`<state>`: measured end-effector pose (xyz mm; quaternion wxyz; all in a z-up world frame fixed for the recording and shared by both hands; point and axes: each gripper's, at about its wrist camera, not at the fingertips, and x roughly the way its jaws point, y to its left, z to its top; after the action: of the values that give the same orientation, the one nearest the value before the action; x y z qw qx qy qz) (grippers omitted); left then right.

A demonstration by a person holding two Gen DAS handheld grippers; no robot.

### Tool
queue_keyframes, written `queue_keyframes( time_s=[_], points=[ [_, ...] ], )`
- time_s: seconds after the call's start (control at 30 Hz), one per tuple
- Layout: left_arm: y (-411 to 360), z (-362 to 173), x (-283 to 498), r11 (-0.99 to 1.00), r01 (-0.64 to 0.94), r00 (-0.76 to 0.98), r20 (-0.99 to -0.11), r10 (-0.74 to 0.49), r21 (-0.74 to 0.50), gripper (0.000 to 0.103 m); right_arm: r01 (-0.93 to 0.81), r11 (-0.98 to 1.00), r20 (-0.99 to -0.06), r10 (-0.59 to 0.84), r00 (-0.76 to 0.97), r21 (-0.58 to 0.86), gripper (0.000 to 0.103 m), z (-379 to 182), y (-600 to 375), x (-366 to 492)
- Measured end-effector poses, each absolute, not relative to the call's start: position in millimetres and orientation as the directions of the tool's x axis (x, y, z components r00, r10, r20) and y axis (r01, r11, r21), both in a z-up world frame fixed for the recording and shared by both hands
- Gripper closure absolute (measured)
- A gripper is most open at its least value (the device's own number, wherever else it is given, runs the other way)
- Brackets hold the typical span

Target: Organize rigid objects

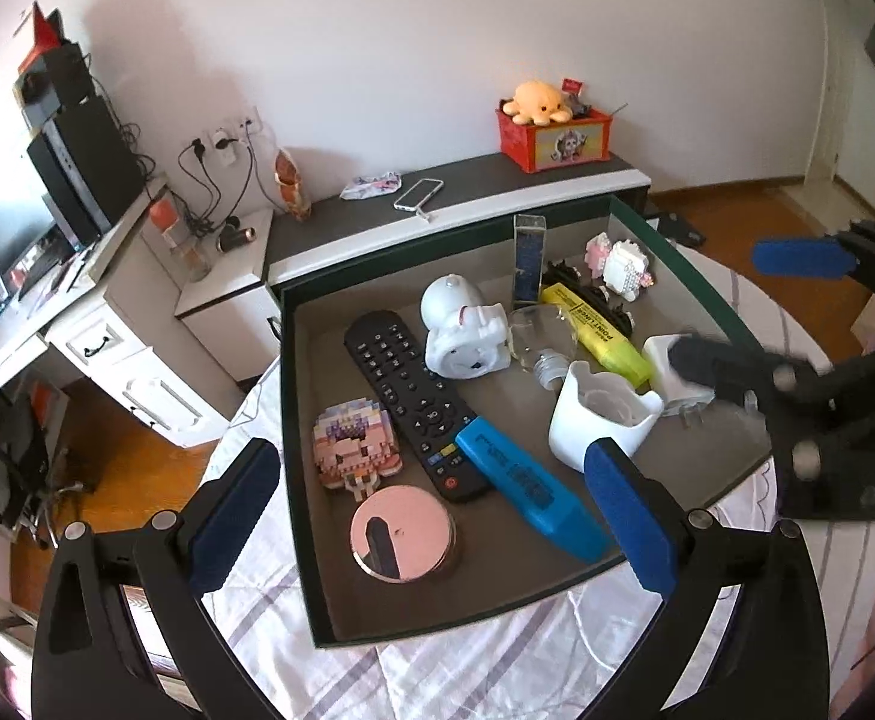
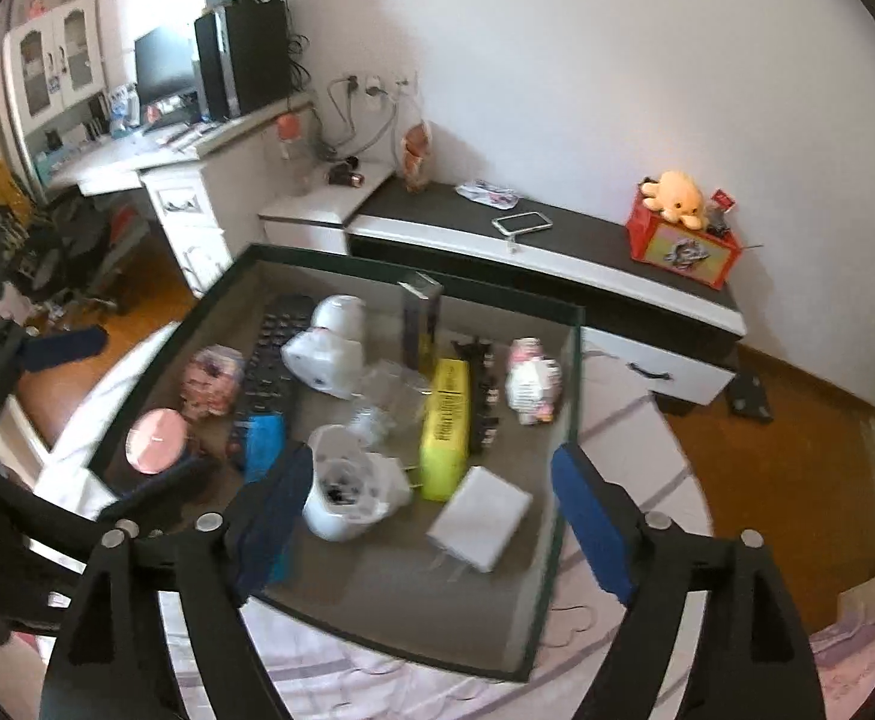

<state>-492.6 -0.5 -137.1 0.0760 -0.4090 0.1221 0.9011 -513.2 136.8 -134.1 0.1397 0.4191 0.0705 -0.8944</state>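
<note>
- On a bed with a striped sheet [image 1: 497, 660], a dark-rimmed tray [image 1: 299, 420] gathers the rigid objects in one place.
- Both grippers hover empty: the left gripper [image 1: 431, 516], jaws spread, over the blue highlighter [image 1: 527, 480]; the right gripper [image 2: 431, 516], likewise released, above the white charger [image 2: 479, 516].
- A black remote [image 1: 413, 402], white cup [image 1: 599, 420] and astronaut figure [image 1: 461, 330] lie loose, apparently awaiting sorting.
- The yellow highlighter [image 1: 593, 330] reads "POINT LINER"; other labels are illegible.
</note>
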Motion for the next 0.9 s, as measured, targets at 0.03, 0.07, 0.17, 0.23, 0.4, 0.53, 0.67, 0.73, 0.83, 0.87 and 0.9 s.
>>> queue_keyframes(
  time_s=[0.03,0.07,0.17,0.23,0.4,0.53,0.67,0.73,0.83,0.87,0.9],
  points=[
    [-2,-136,-491,-0.959,-0.236,-0.656,-0.754,0.040,0.154,0.001,0.310,-0.950,-0.759,-0.184,-0.625,-0.025,0.000,-132,135,-510],
    [-5,-134,-488,-0.962,-0.226,-0.663,-0.748,0.038,0.152,0.001,0.305,-0.952,-0.756,-0.173,-0.631,-0.037,0.000,-132,134,-508],
    [-10,-132,-484,-0.969,-0.196,-0.670,-0.742,0.022,0.149,0.000,0.293,-0.955,-0.752,-0.165,-0.639,-0.040,0.000,-130,133,-500],
    [-16,-130,-480,-0.975,-0.175,-0.668,-0.744,0.016,0.136,0.000,0.287,-0.956,-0.739,-0.155,-0.656,-0.055,0.000,-126,133,-494],
    [-32,-119,-463,-0.988,-0.123,-0.713,-0.701,0.021,0.095,0.000,0.288,-0.955,-0.732,-0.146,-0.665,-0.071,0.000,-122,130,-477],
    [-37,-110,-447,-0.991,-0.102,-0.741,-0.671,0.020,0.083,0.000,0.302,-0.951,-0.726,-0.168,-0.667,-0.058,0.000,-119,125,-460],
    [-35,-106,-429,-0.991,-0.108,-0.749,-0.662,0.032,0.074,0.000,0.313,-0.949,-0.704,-0.190,-0.685,-0.049,0.000,-108,122,-443],
    [-35,-104,-421,-0.992,-0.108,-0.754,-0.656,0.039,0.064,0.000,0.316,-0.948,-0.692,-0.198,-0.695,-0.047,0.000,-102,121,-433],
    [-35,-99,-405,-0.993,-0.101,-0.767,-0.640,0.039,0.062,0.000,0.320,-0.947,-0.680,-0.211,-0.702,-0.038,0.000,-97,121,-420],
    [-34,-96,-399,-0.993,-0.103,-0.772,-0.634,0.040,0.063,0.000,0.322,-0.946,-0.676,-0.216,-0.704,-0.034,0.000,-96,121,-416],
    [-34,-94,-395,-0.993,-0.103,-0.776,-0.629,0.041,0.063,0.000,0.321,-0.947,-0.673,-0.217,-0.707,-0.031,0.000,-95,122,-411]
  ],
)
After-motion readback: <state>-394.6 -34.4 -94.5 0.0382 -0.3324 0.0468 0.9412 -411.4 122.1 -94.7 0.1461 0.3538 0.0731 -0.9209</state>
